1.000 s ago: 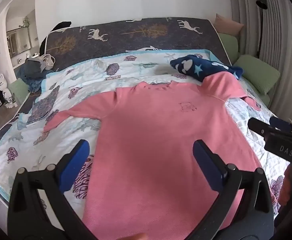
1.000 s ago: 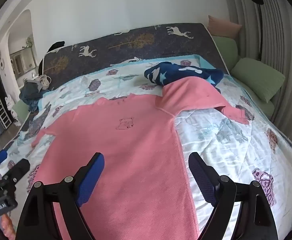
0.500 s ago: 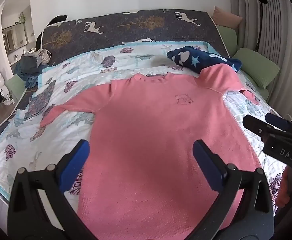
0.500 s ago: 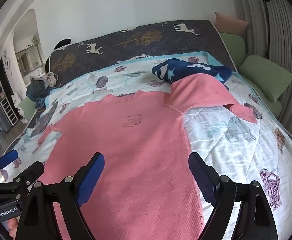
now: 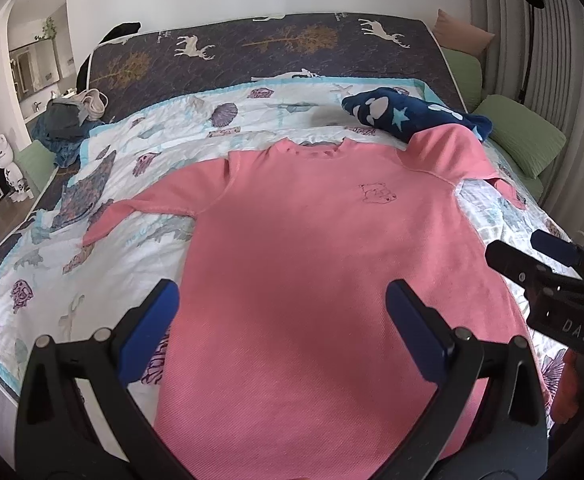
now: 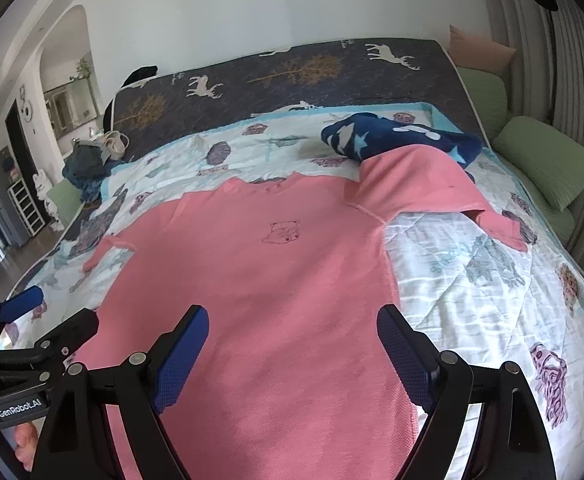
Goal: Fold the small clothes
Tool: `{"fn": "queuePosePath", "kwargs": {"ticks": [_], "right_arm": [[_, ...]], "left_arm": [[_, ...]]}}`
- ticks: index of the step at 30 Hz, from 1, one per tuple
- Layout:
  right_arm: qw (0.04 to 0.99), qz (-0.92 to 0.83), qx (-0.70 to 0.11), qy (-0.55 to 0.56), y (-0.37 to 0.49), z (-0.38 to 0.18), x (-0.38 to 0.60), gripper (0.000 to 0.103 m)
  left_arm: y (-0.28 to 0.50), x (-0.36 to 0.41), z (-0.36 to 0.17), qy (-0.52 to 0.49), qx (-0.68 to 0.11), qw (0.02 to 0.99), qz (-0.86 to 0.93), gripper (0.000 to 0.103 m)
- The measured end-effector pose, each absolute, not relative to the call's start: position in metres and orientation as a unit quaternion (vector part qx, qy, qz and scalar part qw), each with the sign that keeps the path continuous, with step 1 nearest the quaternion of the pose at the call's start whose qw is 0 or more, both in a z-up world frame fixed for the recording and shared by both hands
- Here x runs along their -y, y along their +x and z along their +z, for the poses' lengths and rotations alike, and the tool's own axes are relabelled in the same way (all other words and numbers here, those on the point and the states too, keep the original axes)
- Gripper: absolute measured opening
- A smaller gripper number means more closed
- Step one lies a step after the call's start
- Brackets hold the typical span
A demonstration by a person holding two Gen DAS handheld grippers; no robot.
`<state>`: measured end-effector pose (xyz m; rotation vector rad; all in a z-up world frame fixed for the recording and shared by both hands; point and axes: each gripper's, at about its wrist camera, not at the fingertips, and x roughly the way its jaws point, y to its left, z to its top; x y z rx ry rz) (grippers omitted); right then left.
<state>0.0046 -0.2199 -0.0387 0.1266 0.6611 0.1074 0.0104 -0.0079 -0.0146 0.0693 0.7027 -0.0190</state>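
Observation:
A pink long-sleeved top [image 5: 315, 248] lies flat, front up, on the bed, neck toward the headboard; it also shows in the right wrist view [image 6: 260, 280]. Its left sleeve [image 5: 152, 204] stretches out over the quilt. Its right sleeve [image 6: 423, 184] is draped over a navy garment. My left gripper [image 5: 282, 324] is open and empty above the top's lower half. My right gripper [image 6: 292, 356] is open and empty above the top's lower right part. Each gripper shows at the edge of the other's view.
A navy star-patterned garment [image 5: 411, 114] lies at the far right of the white sea-print quilt [image 5: 104, 264]. A heap of dark clothes [image 5: 68, 124] sits at the far left. Green cushions [image 6: 547, 164] line the right side. The dark deer-print mattress end [image 5: 272, 52] is behind.
Both grippers have risen and drawn back slightly, so more of the pink top and bed shows. The jaws stay open. The top has not moved.

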Motion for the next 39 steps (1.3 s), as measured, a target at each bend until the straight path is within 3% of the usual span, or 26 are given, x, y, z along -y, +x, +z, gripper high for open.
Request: {"fn": "queuePosePath", "kwargs": {"ticks": [39], "right_arm": [[0.943,0.073,-0.322,0.052,0.001,-0.045,0.208,0.088]], "left_arm": [[0.016,0.001,-0.027,0.011,-0.366,0.93,-0.018,0.103]]}}
